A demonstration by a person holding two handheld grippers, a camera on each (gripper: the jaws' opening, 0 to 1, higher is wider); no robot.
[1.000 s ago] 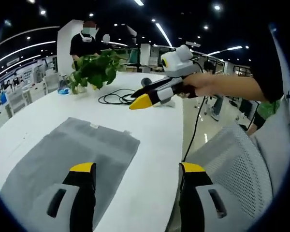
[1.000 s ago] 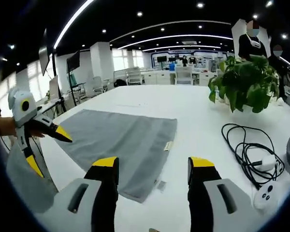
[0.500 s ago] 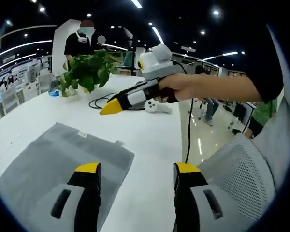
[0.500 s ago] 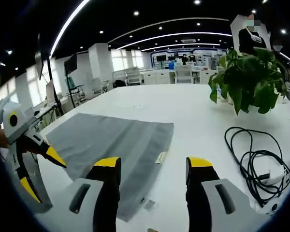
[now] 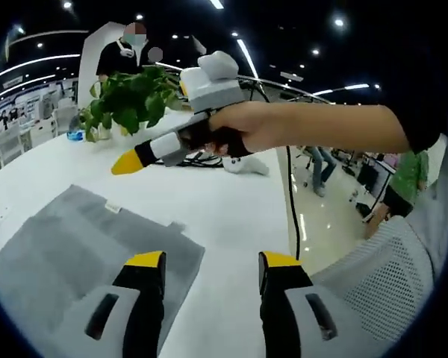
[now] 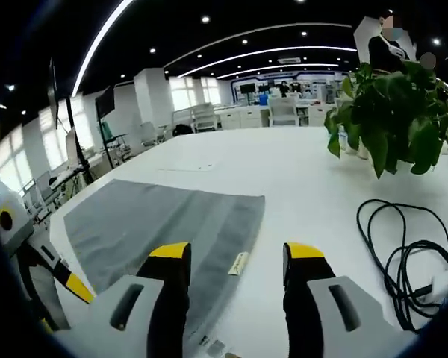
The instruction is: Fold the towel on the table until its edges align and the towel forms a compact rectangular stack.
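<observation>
Flat grey terry towel (image 6: 164, 220)

No writing can be read anywhere. The towel (image 6: 164, 224) carries a small sewn tag (image 6: 237, 262) at its edge — too blurred to make out (the same tag (image 5: 113, 207) shows as a pale scrap in the left gripper view). Distant screens at the hall's far end — just glowing patches.

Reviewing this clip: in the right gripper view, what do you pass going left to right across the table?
Left gripper at the left edge → grey towel lying flat → its small tag at the towel's right edge → bare white table → black coiled cable, with the potted plant behind it.
</observation>
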